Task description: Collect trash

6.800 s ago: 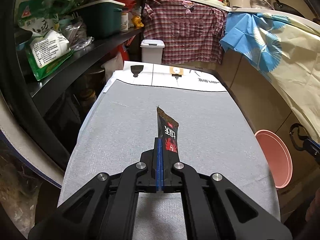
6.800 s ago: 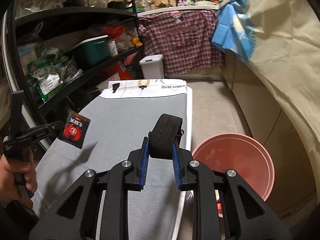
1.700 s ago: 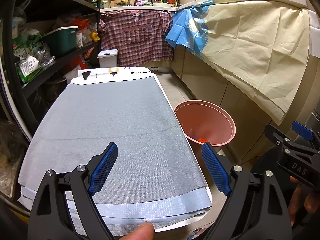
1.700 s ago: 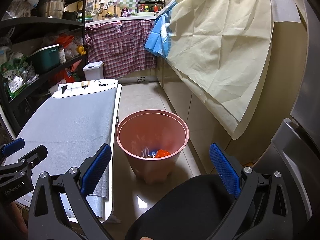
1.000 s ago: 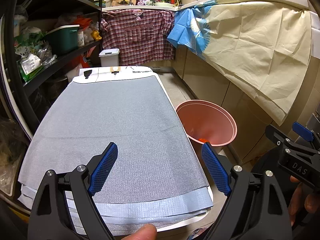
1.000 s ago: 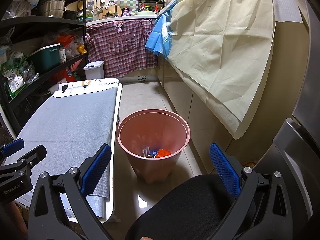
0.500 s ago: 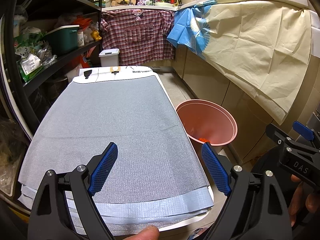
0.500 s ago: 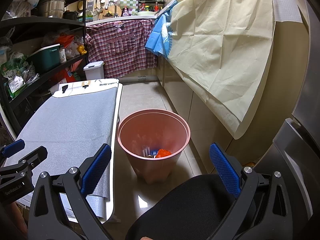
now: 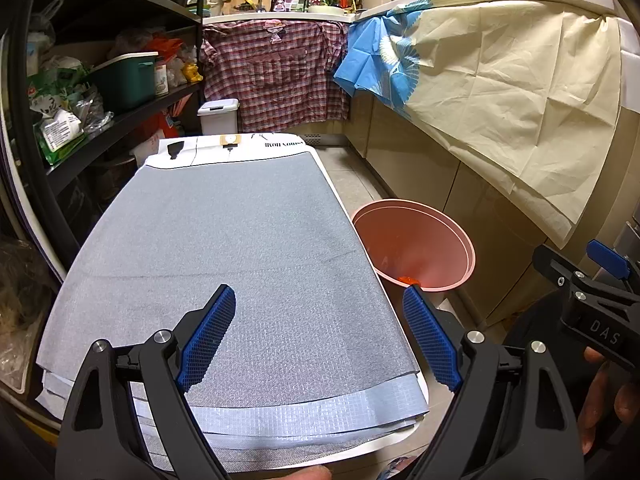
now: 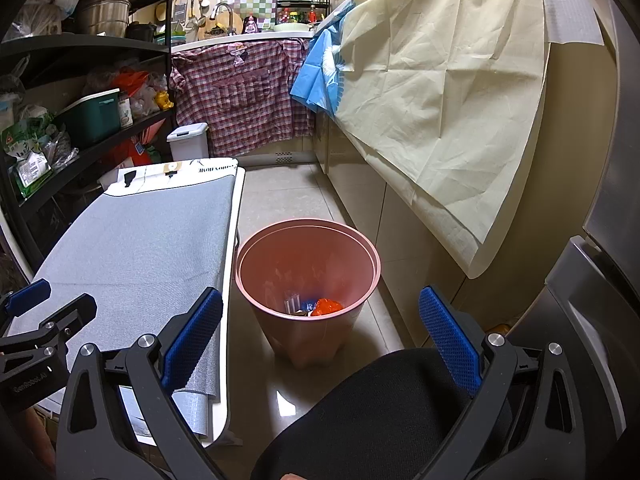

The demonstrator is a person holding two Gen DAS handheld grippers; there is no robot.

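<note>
At centre frame in the right wrist view, the pink bin [image 10: 307,276] stands on the floor just beside the desk [image 10: 132,248], with trash [image 10: 326,306] lying at its bottom. The right hand-held gripper [image 10: 320,328] sits low in the frame, its jaws spread wide and empty, the bin showing between them. In the left wrist view the left hand-held gripper [image 9: 318,330] is likewise wide and empty above the grey desk [image 9: 224,240], the bin [image 9: 416,248] at right of centre.
</note>
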